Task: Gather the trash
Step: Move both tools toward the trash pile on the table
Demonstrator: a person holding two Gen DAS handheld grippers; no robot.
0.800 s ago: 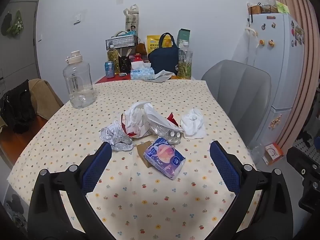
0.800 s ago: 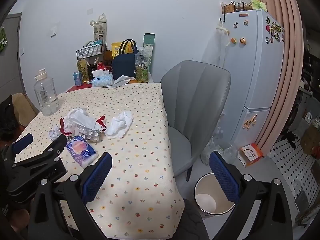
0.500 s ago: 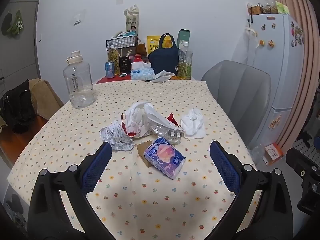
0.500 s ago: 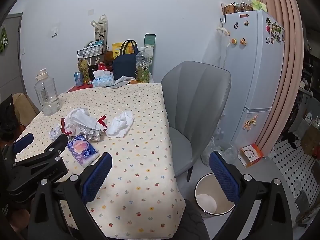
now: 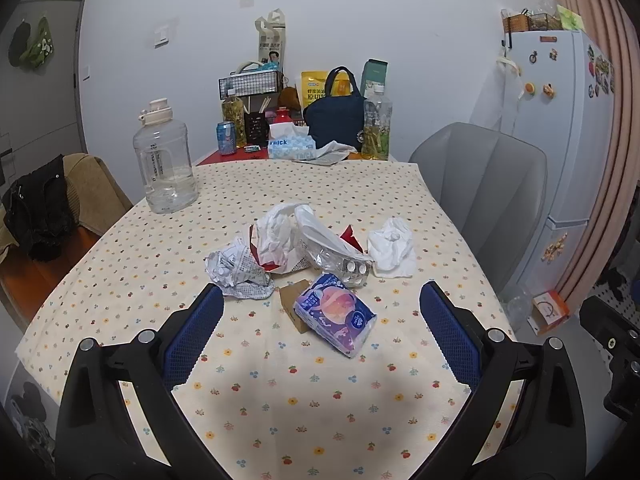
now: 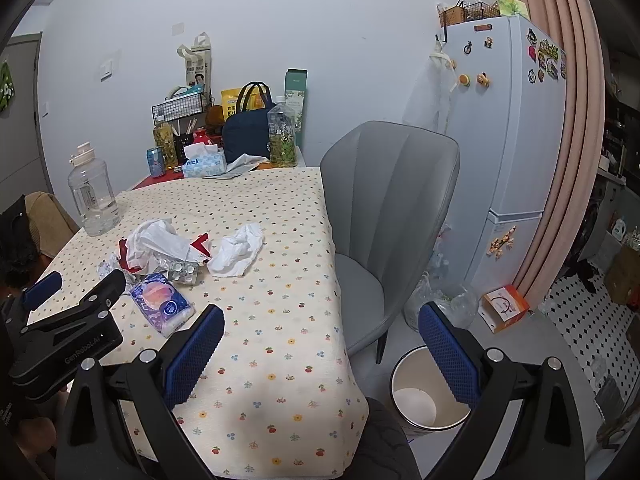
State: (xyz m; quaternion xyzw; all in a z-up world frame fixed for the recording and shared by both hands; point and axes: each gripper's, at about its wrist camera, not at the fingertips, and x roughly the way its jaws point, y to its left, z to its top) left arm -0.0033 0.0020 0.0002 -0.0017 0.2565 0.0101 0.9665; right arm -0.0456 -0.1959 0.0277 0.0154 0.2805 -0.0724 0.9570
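Note:
A heap of trash lies mid-table: a purple tissue pack (image 5: pixel 335 315), a brown card scrap (image 5: pixel 294 305), crumpled newspaper (image 5: pixel 236 273), a white plastic bag over red paper (image 5: pixel 280 234), a pill blister (image 5: pixel 352 270) and a crumpled white tissue (image 5: pixel 392 249). My left gripper (image 5: pixel 320 336) is open and empty, just short of the tissue pack. My right gripper (image 6: pixel 320 350) is open and empty over the table's right front edge. The tissue pack (image 6: pixel 162 304) and white tissue (image 6: pixel 237 251) also show in the right wrist view. A white bin (image 6: pixel 426 390) stands on the floor, below right.
A flowered tablecloth (image 5: pixel 320 400) covers the table. A clear water jug (image 5: pixel 166 164) stands at the left. Bottles, a can, a tissue box (image 5: pixel 290 147) and a navy bag (image 5: pixel 335 124) crowd the far end. A grey chair (image 6: pixel 384 224) and a fridge (image 6: pixel 508 140) are on the right.
Both grippers have hardly moved; the right wrist view has shifted slightly. Nothing on the table has moved.

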